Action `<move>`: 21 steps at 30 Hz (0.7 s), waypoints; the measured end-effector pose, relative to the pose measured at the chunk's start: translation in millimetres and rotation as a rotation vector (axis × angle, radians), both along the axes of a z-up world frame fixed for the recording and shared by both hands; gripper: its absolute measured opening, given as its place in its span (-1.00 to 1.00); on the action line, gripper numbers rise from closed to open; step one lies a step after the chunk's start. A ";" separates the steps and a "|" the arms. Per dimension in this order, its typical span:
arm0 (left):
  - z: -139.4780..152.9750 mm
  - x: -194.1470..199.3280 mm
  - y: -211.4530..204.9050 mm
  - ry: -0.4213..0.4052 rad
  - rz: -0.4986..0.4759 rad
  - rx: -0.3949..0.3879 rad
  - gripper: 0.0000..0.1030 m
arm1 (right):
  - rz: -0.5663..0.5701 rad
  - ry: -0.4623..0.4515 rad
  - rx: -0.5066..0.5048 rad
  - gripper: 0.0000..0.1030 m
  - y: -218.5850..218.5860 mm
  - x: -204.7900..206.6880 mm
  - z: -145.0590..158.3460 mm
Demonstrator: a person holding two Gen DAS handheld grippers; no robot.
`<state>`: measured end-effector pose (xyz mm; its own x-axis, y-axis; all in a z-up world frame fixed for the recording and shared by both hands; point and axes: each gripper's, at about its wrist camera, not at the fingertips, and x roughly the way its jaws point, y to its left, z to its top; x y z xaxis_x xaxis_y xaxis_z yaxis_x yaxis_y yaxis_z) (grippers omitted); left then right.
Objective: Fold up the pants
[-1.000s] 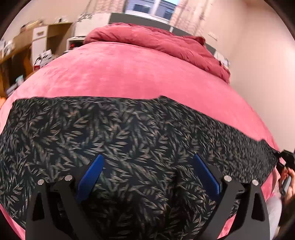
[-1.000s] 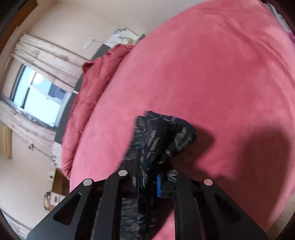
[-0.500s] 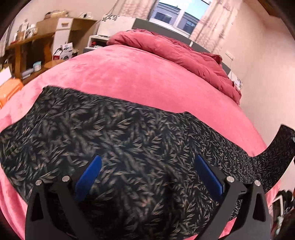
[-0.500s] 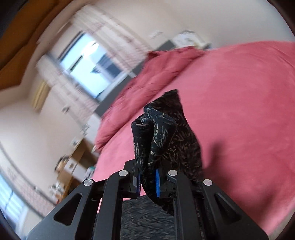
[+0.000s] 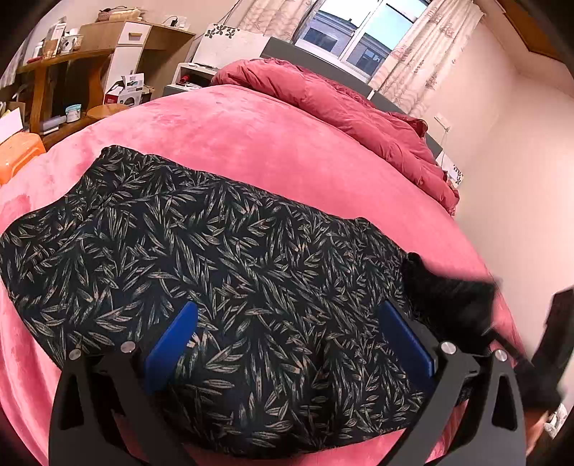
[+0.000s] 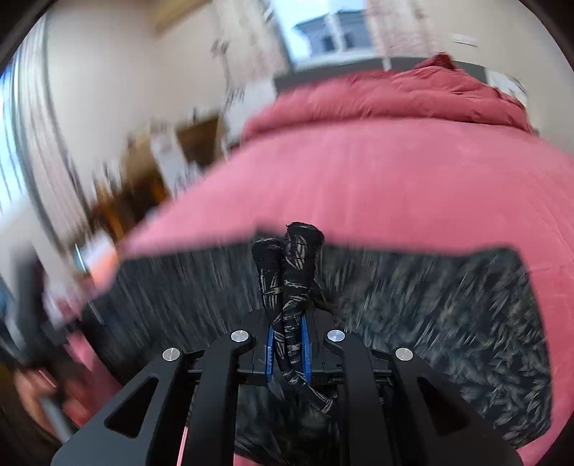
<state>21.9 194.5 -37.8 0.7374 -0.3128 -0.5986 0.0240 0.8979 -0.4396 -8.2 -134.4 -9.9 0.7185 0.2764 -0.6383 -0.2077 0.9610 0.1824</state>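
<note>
The right gripper (image 6: 287, 353) is clamped on a bunched end of the pants (image 5: 201, 272), held above the spread cloth. The left gripper (image 5: 283, 340) stands wide apart over the pants on the pink bed (image 5: 280, 143). The fold looks midway: the end is not yet laid down. A crumpled duvet (image 5: 344, 107) lies well apart; nothing blocks the way.

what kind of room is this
Most likely a bedroom: the pants lie on a bed with a pink cover, a bunched red duvet by the headboard, a curtained window behind it, and a cluttered wooden desk alongside.
</note>
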 end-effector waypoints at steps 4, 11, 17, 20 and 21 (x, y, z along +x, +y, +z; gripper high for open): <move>-0.7 -3.2 -8.9 0.000 -0.020 -0.004 0.96 | 0.092 0.086 -0.076 -0.22 6.6 -14.4 -26.8; 8.0 7.5 -59.6 -0.002 -0.172 -0.094 0.96 | -0.077 0.002 0.285 0.05 -81.9 -49.5 19.2; 9.5 25.0 -148.0 0.006 -0.341 0.029 0.38 | -0.344 0.091 0.216 -0.27 -156.0 -25.9 8.9; -9.6 31.6 -170.9 0.121 -0.378 0.093 -0.63 | -0.408 0.177 0.191 -0.68 -177.4 -14.2 -16.2; -18.7 29.7 -173.4 0.143 -0.377 0.096 -0.62 | -0.440 0.192 0.189 -0.89 -186.7 -11.9 -27.0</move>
<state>51.6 21.1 -56.5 0.4896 -0.4824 -0.7264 0.3037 0.8752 -0.3765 -20.2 -321.1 -36.9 0.6671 0.0973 -0.7386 0.2634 0.8966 0.3560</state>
